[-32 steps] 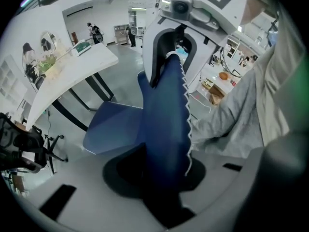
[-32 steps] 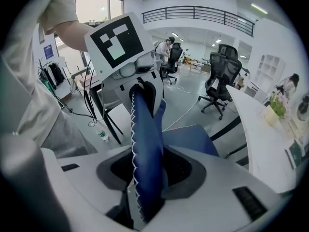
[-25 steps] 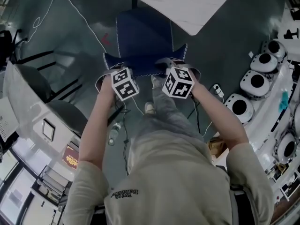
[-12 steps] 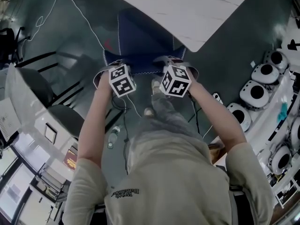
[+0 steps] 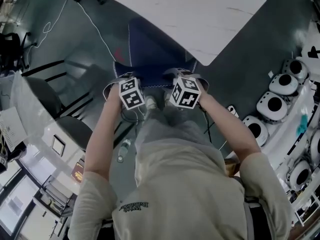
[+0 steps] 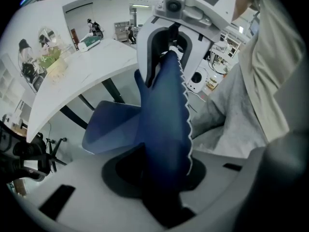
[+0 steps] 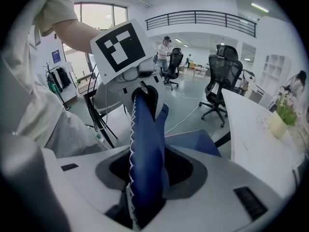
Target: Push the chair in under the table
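Observation:
The blue chair (image 5: 150, 46) with a white-stitched edge stands partly under the white table (image 5: 200, 14), whose corner covers the far part of the seat. Both grippers sit on the top edge of the backrest (image 5: 152, 74). My left gripper (image 5: 125, 81) is shut on the backrest (image 6: 164, 120), which fills its slot. My right gripper (image 5: 184, 78) straddles the same edge (image 7: 145, 144); its jaws are opening and a gap shows beside the fabric. Each gripper view shows the other gripper at the far end of the backrest.
Black office chairs (image 5: 55, 94) stand to the left and a row of white round devices (image 5: 275, 99) to the right. A cable and a bottle (image 5: 122, 151) lie on the floor near my feet. A potted plant (image 7: 279, 117) stands on the table.
The chair and both grippers moved forward toward the table, so the tabletop now covers more of the seat. Over the last half second little moved.

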`<act>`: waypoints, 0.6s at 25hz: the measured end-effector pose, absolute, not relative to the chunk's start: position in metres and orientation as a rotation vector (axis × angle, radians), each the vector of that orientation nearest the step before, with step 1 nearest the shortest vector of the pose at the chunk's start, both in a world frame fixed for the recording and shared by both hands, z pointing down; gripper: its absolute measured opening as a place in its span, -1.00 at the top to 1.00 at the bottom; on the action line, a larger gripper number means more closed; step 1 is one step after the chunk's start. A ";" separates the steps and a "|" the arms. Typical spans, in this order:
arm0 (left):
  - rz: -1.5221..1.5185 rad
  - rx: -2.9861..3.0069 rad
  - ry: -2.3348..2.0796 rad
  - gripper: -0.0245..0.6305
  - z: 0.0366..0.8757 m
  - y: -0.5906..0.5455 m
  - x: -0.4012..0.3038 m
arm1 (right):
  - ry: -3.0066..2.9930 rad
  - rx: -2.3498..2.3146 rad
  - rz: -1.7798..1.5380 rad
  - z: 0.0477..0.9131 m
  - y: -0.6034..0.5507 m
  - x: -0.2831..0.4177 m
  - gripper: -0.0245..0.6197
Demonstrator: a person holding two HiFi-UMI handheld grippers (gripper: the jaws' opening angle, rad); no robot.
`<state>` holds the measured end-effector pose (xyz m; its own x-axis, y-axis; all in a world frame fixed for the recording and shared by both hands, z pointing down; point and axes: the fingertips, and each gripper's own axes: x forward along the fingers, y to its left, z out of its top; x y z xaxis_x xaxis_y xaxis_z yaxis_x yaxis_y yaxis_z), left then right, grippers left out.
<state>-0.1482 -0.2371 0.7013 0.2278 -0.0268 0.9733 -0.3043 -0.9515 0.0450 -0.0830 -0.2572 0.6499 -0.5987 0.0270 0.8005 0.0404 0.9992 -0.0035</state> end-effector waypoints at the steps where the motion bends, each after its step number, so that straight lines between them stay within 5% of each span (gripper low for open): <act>1: 1.793 2.275 -0.313 0.60 0.700 -0.238 -0.149 | -2.218 -0.041 -0.019 0.649 -0.258 -0.084 0.40; 15: 1.842 2.316 -0.301 0.59 0.700 -0.285 -0.175 | -2.229 0.071 -0.010 0.649 -0.301 -0.109 0.39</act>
<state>-0.1755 -0.2851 0.7002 0.2178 -0.0538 0.9745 -0.2596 -0.9657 0.0048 -0.1095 -0.3005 0.6487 -0.6113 -0.0544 0.7895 -0.0476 0.9984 0.0319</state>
